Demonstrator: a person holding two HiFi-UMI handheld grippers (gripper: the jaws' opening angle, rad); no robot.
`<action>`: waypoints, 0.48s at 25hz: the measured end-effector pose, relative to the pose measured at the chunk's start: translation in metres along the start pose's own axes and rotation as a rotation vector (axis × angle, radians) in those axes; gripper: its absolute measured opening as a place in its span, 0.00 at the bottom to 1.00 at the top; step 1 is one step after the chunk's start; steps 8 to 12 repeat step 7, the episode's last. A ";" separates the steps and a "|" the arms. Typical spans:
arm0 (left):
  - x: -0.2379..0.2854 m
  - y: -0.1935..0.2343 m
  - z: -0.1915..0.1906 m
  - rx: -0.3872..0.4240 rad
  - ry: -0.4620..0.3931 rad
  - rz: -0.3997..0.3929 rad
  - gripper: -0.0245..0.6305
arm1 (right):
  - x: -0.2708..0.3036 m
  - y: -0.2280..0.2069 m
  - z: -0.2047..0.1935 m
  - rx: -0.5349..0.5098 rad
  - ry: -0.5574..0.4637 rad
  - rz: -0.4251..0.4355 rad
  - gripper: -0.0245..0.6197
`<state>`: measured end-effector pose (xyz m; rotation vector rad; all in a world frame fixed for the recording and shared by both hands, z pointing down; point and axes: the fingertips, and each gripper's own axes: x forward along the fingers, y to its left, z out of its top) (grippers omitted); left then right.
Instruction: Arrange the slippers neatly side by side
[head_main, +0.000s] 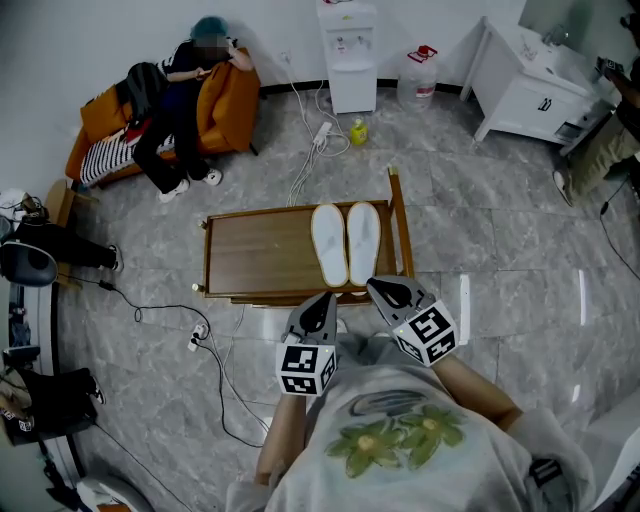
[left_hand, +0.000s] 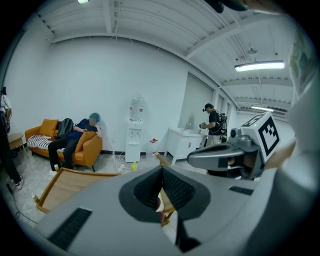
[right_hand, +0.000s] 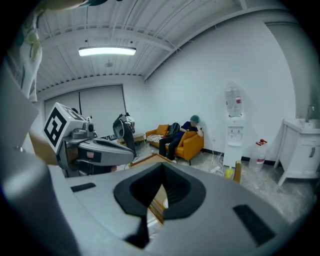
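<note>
Two white slippers, the left one (head_main: 329, 243) and the right one (head_main: 363, 241), lie soles up and side by side, touching, on the right part of a low wooden table (head_main: 255, 250). Both grippers hover close to my body, just short of the table's near edge and apart from the slippers. My left gripper (head_main: 326, 298) (left_hand: 161, 170) is shut with nothing in it. To its right, my right gripper (head_main: 376, 285) (right_hand: 162, 167) is likewise shut and holds nothing. The slippers are hidden behind the jaws in both gripper views.
A person sits on an orange sofa (head_main: 190, 110) at the back left. A water dispenser (head_main: 350, 55), a water jug (head_main: 417, 77) and a white cabinet (head_main: 530, 85) line the far wall. Cables (head_main: 215, 350) trail over the floor left of me. Another person (head_main: 610, 140) stands at right.
</note>
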<state>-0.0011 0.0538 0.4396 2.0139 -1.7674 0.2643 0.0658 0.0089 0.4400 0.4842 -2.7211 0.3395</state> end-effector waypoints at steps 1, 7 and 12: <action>0.000 0.000 0.000 0.000 0.001 -0.001 0.06 | 0.000 0.000 0.000 0.002 0.002 -0.001 0.05; 0.003 0.003 -0.001 -0.001 0.009 -0.008 0.06 | 0.001 -0.005 -0.005 0.015 0.023 -0.020 0.05; 0.003 0.003 -0.001 -0.001 0.009 -0.008 0.06 | 0.001 -0.005 -0.005 0.015 0.023 -0.020 0.05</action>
